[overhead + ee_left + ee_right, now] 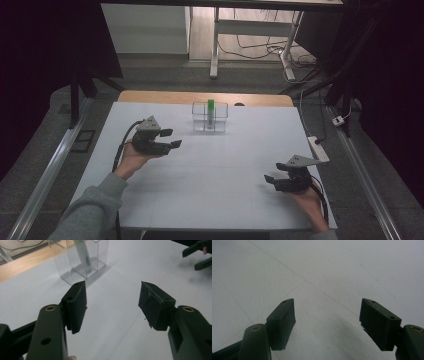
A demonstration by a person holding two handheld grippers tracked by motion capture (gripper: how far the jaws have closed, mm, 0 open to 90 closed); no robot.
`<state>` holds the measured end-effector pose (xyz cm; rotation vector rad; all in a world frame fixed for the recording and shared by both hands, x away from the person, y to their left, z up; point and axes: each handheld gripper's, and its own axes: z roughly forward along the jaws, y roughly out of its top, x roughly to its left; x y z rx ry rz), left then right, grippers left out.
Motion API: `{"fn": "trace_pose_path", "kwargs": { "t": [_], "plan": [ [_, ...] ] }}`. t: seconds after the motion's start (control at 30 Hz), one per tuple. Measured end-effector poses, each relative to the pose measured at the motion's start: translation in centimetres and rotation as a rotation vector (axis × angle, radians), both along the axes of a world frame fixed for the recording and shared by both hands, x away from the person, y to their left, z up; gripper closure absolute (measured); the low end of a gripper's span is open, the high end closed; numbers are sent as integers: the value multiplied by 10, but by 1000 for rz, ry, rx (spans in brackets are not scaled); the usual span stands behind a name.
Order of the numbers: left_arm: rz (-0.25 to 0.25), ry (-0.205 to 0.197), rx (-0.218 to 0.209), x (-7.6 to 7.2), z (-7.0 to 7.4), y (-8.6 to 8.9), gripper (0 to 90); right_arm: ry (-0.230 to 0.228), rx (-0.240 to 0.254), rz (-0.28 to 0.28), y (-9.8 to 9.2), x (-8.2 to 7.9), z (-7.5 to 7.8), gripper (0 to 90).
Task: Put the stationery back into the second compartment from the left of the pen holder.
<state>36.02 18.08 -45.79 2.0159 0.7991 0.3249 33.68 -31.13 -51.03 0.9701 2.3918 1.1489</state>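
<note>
White table [210, 175]: clear holder [210, 117] with green tube [211, 106] upright near far edge. My left gripper [172, 138] heads there, jaws wide, empty; right gripper [270, 181] parked wide near right edge.

Lab: rails [42, 177], cables [260, 49], white table [210, 195]

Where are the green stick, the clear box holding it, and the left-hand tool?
green stick [211, 106], high view, on its upper green part.
clear box [199, 122], high view, on its left wall.
left tool [170, 138], high view, midway between its open tips.
</note>
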Motion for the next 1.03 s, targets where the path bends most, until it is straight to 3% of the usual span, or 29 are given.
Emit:
{"fn": "trace_pose_path", "kwargs": {
  "t": [0.23, 0.53, 0.73, 1.03],
  "plan": [
    [28, 24, 4, -32, -15, 19, 390, -4, 6, -15, -4, 1, 0, 282],
    [45, 39, 56, -62, -37, 31, 380, -11, 1, -26, -7, 1, 2, 282],
    [50, 58, 63, -69, -48, 36, 376, -16, 4, -24, -8, 0, 2, 282],
    [66, 68, 58, -69, -51, 40, 371, -37, -11, -4, -6, -2, 4, 283]
  ]
}}
